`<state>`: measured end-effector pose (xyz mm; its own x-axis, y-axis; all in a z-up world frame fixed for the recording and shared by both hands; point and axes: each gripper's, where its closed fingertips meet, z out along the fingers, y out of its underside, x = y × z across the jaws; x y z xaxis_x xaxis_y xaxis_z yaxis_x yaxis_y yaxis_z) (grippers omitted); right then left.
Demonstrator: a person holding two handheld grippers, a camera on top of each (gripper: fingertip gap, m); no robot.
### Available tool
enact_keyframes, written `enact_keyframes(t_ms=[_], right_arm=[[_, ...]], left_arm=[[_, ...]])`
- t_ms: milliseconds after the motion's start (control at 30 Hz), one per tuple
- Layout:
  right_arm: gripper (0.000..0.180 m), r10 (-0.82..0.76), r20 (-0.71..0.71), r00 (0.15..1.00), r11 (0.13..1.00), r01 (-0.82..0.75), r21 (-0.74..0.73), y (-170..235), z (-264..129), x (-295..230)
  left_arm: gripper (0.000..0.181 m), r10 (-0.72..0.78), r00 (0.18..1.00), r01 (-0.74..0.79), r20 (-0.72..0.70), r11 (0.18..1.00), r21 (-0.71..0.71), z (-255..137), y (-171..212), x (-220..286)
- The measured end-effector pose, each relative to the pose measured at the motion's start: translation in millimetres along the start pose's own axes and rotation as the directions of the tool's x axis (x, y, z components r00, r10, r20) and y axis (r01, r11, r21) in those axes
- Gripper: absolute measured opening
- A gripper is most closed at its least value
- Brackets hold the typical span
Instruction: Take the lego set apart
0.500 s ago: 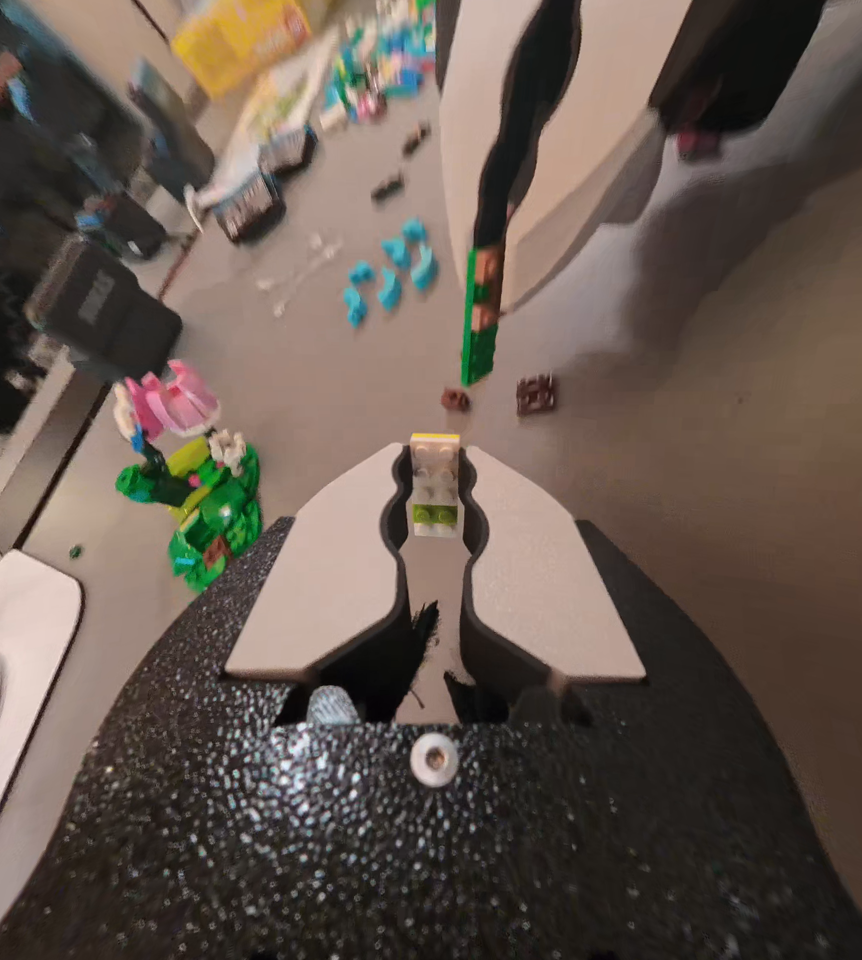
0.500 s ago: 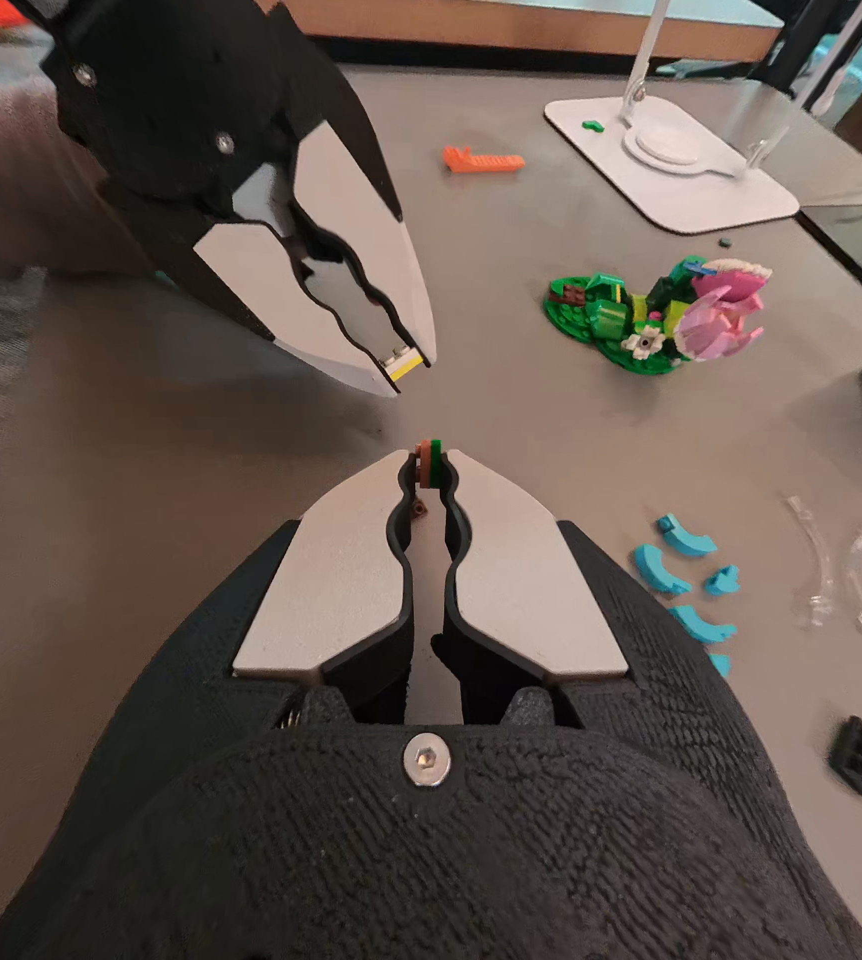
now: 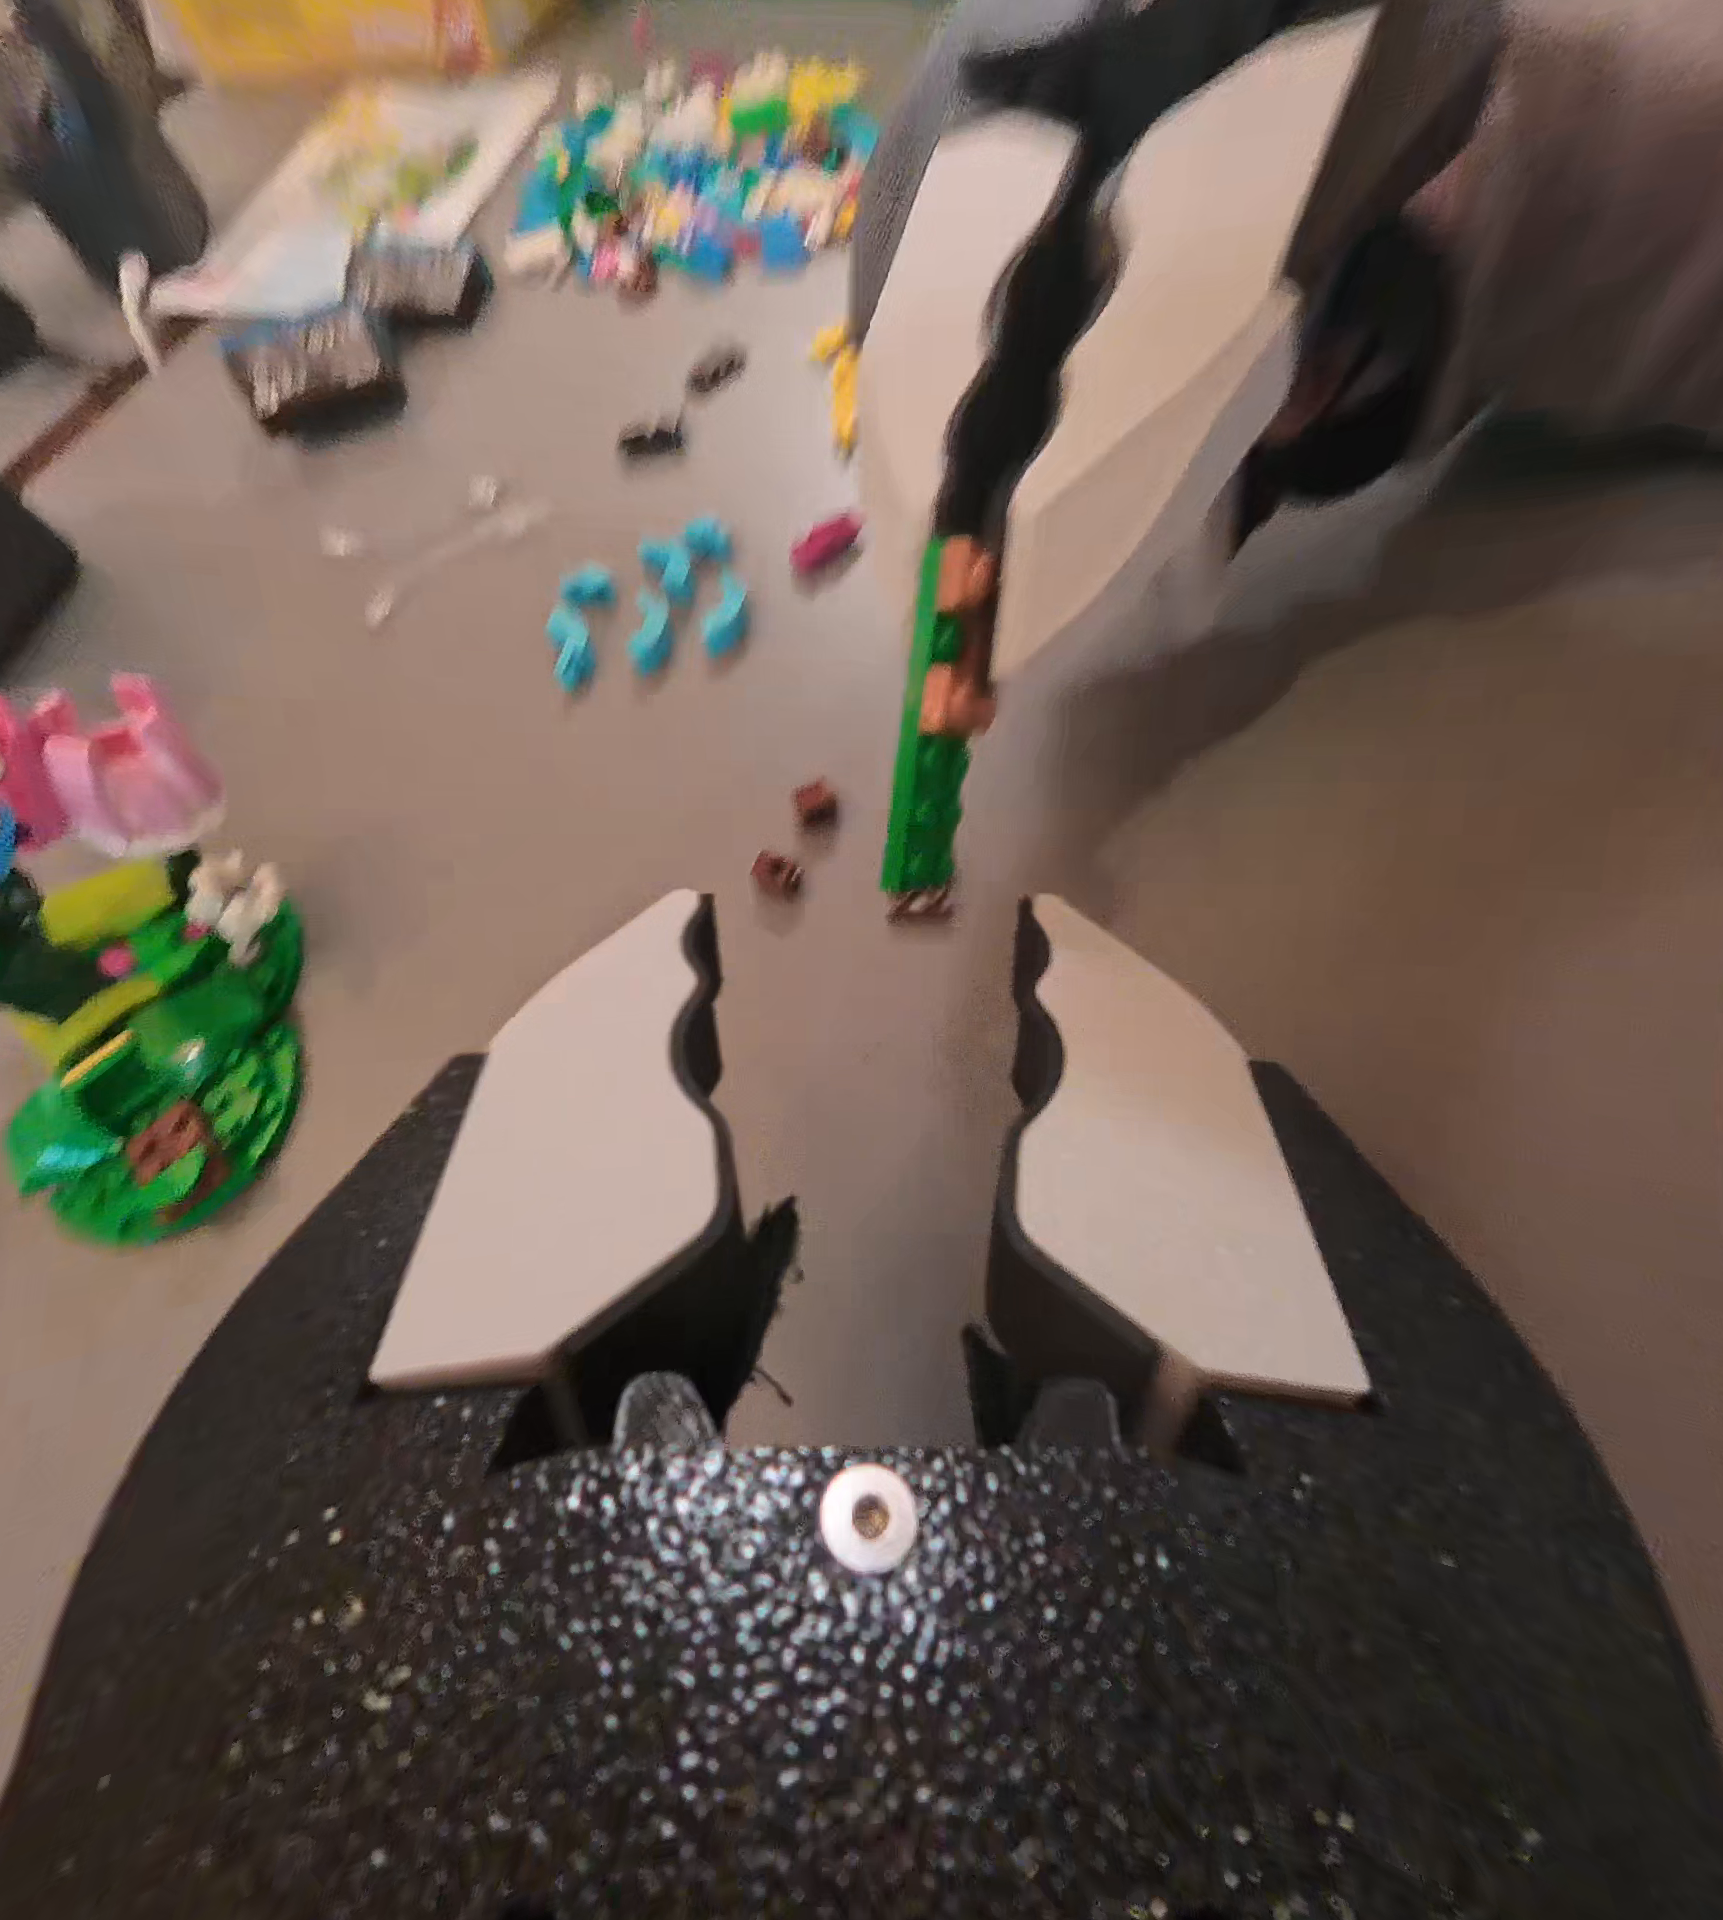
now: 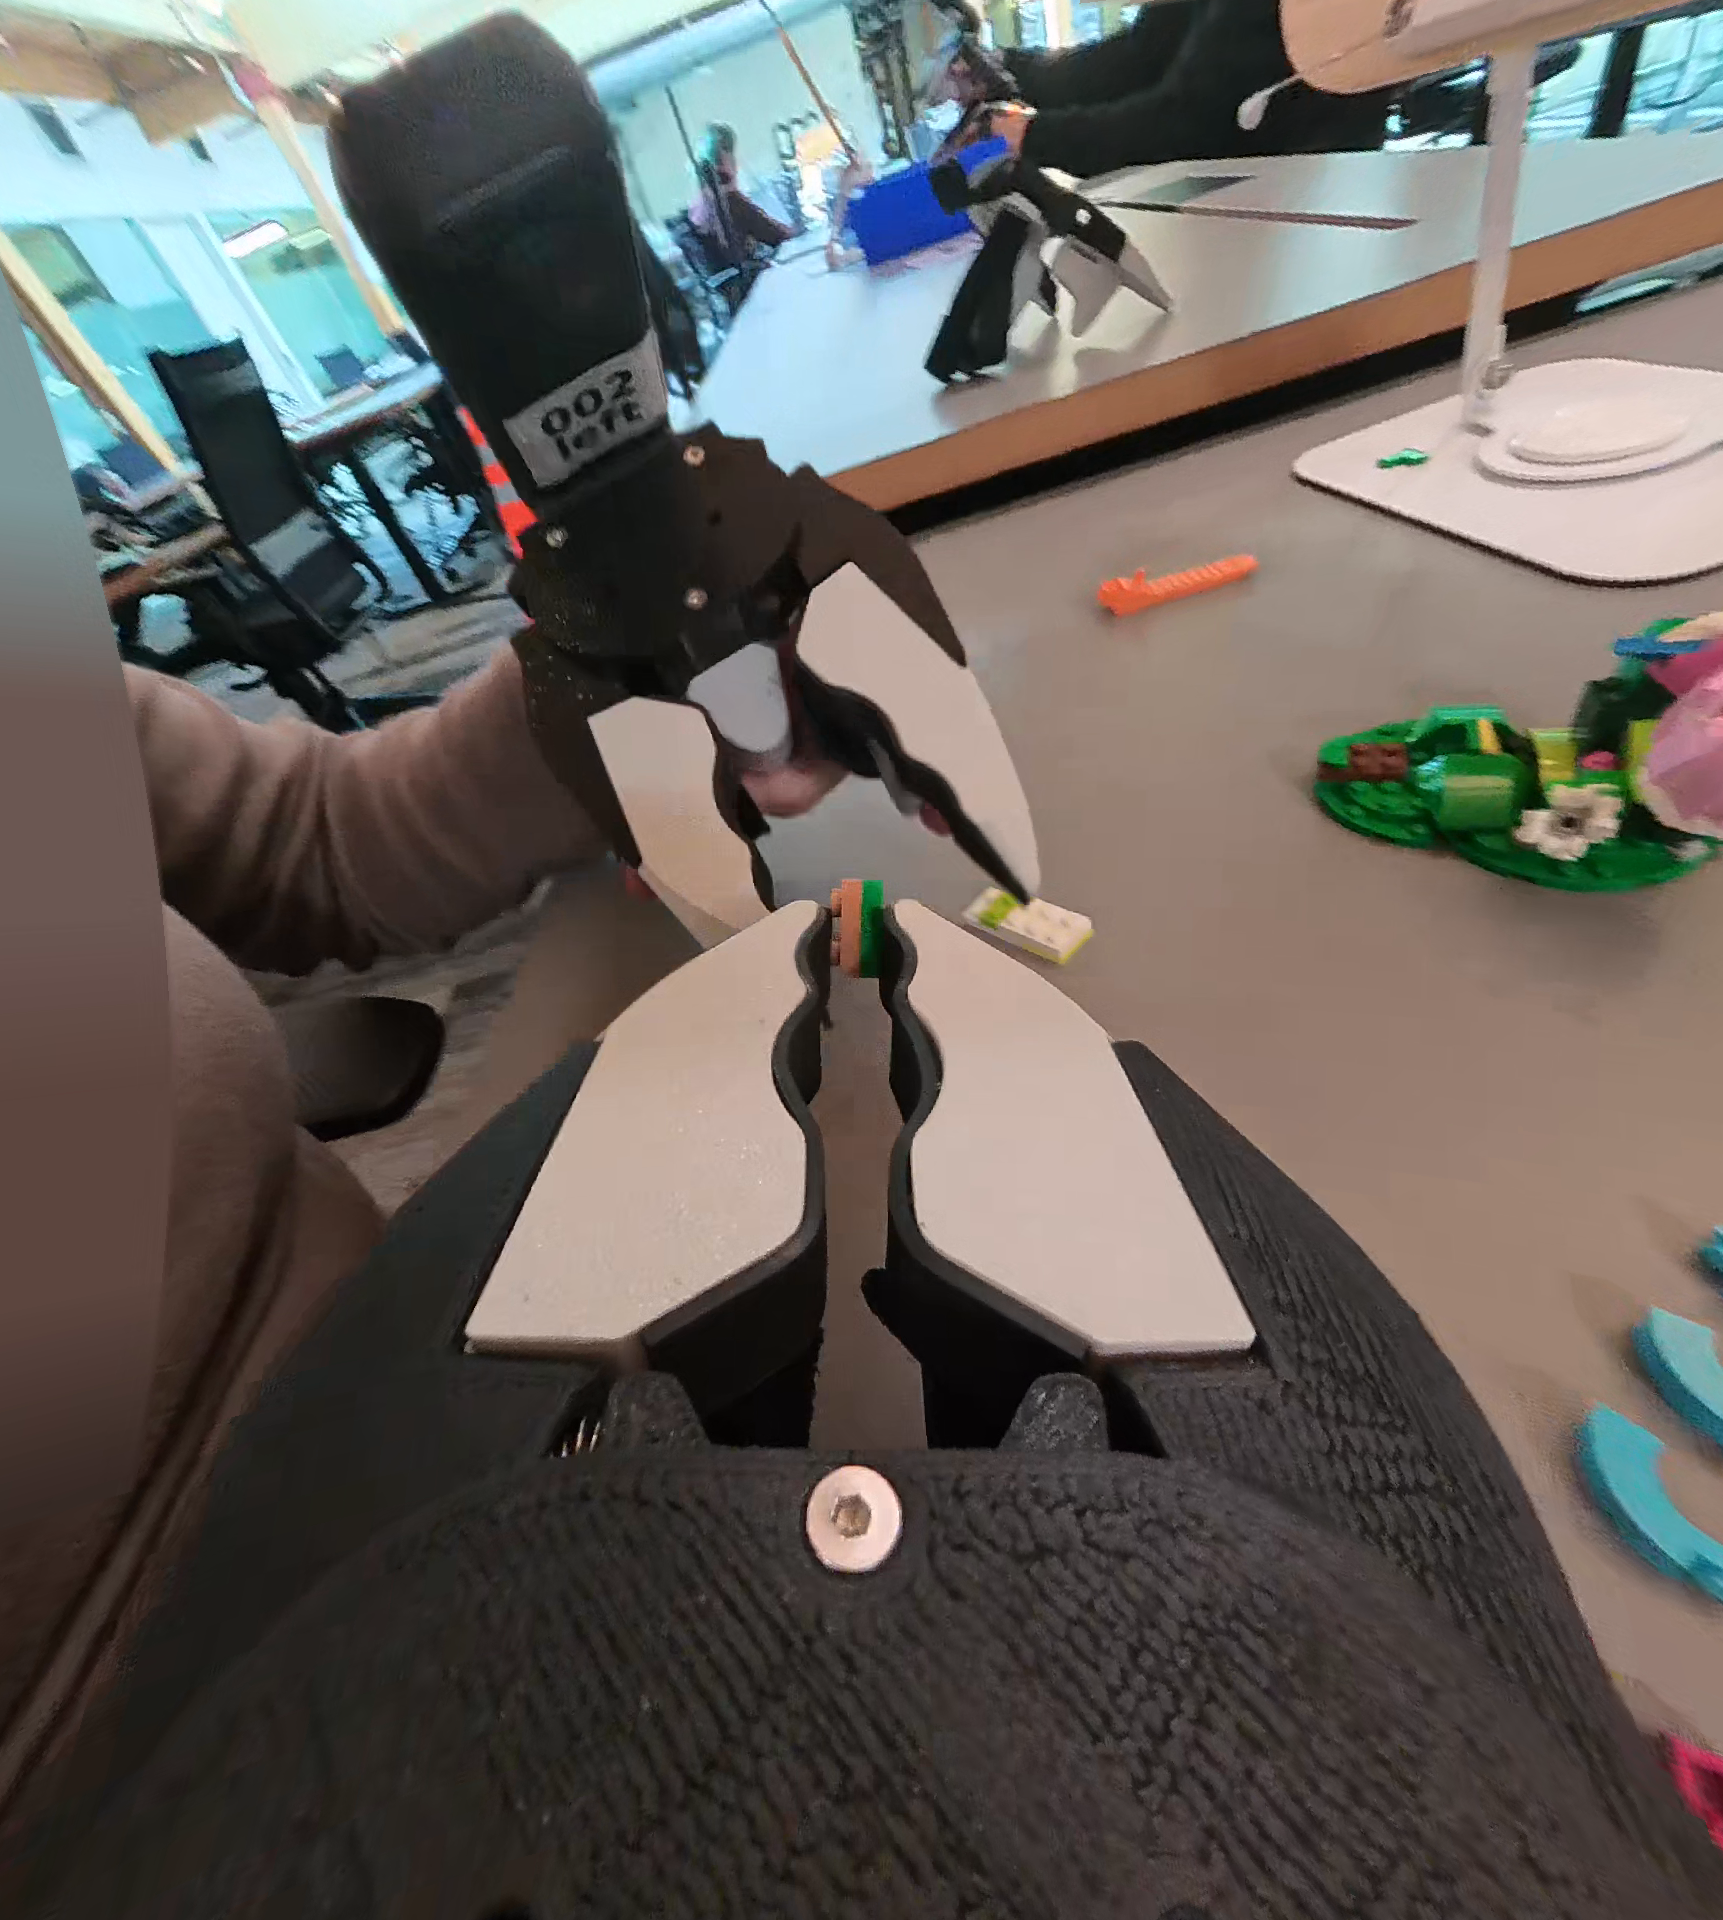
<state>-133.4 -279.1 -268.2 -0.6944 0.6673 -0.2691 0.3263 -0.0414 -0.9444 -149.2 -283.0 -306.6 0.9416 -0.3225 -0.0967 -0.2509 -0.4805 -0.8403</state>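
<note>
My left gripper (image 3: 865, 914) is open and empty, low over the grey table (image 3: 1356, 1039). Its fingers (image 4: 940, 727) also show in the right wrist view, one tip right by a small white and lime brick stack (image 4: 1028, 923) that lies on the table. My right gripper (image 4: 859, 920) is shut on a narrow green plate with brown bricks on it (image 4: 862, 925). In the left wrist view that plate (image 3: 924, 790) hangs on end just above the table, ahead of my left gripper. The pink flower model on green leaf plates (image 3: 140, 1018) stands at the left (image 4: 1563, 790).
Small brown pieces (image 3: 795, 842) lie near the plate's lower end. Blue curved pieces (image 3: 649, 613) lie beyond (image 4: 1688, 1392). A pile of loose bricks (image 3: 691, 177) is at the far edge. An orange brick separator (image 4: 1174, 584) and a white lamp base (image 4: 1584, 499) lie further off. The tips of one gripper are about 4 cm away from the tips of the other.
My left gripper has opened and let go of the white and lime brick stack, which now lies on the table. My right gripper still holds the green plate.
</note>
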Motion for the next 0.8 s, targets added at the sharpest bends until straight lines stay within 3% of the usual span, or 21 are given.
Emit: enact_keyframes(t_ms=[133, 200, 267, 333, 400, 467, 533, 600, 667, 700, 800], right_arm=[[0.007, 0.032, 0.056, 0.998, 0.999, -0.033, 0.03, -7.4, 0.4, -7.5], [0.01, 0.008, 0.01, 1.0, 0.999, -0.008, 0.046, -10.8, -1.5, -2.7], [0.034, -0.106, -0.109, 0.988, 0.993, 0.112, 0.045, -13.9, -6.7, 7.9], [0.039, -0.329, -0.191, 0.925, 0.944, 0.328, -0.038, -12.9, -12.6, 8.0], [0.042, -0.602, -0.196, 0.774, 0.797, 0.565, -0.213, -4.4, -11.4, 1.8], [0.042, -0.836, -0.114, 0.537, 0.529, 0.733, -0.427, 9.7, -5.2, 1.6], [0.039, -0.951, 0.031, 0.307, 0.234, 0.785, -0.573, 23.1, 0.0, 7.2], [0.032, -0.968, 0.152, 0.197, 0.065, 0.789, -0.611, 34.6, 4.3, 9.9], [0.015, -0.963, 0.219, 0.158, -0.009, 0.792, -0.61, 41.7, 6.1, 9.9], [0.015, -0.959, 0.238, 0.155, -0.021, 0.796, -0.605, 43.1, 5.9, 8.9], [0.015, -0.905, 0.275, 0.325, 0.107, 0.798, -0.592, 50.6, 3.5, 1.7]], left_arm=[[0.027, -0.028, 0.998, 0.035, -0.052, 0.989, 0.143, 0.6, -22.6, 14.0], [0.015, -0.115, 0.989, 0.131, -0.098, 0.975, 0.18, 1.1, -26.7, 15.6], [0.004, -0.287, 0.947, 0.305, -0.142, 0.944, 0.127, 4.4, -19.5, 12.1], [0.004, -0.412, 0.891, 0.426, -0.189, 0.904, 0.041, 7.2, -8.0, 12.9], [0.004, -0.482, 0.845, 0.481, -0.229, 0.874, -0.067, 9.3, 2.5, 19.8], [0.004, -0.511, 0.817, 0.481, -0.266, 0.859, -0.175, 12.0, 10.2, 30.1], [0.004, -0.531, 0.792, 0.47, -0.302, 0.845, -0.254, 14.1, 13.0, 38.7], [0.004, -0.547, 0.769, 0.463, -0.332, 0.834, -0.301, 14.1, 11.5, 44.3], [0.004, -0.548, 0.767, 0.453, -0.333, 0.83, -0.325, 14.1, 11.4, 45.0], [0.004, -0.539, 0.774, 0.437, -0.333, 0.834, -0.336, 14.0, 12.9, 46.1], [0.004, -0.46, 0.825, 0.352, -0.328, 0.873, -0.339, 15.8, 17.4, 53.0]])
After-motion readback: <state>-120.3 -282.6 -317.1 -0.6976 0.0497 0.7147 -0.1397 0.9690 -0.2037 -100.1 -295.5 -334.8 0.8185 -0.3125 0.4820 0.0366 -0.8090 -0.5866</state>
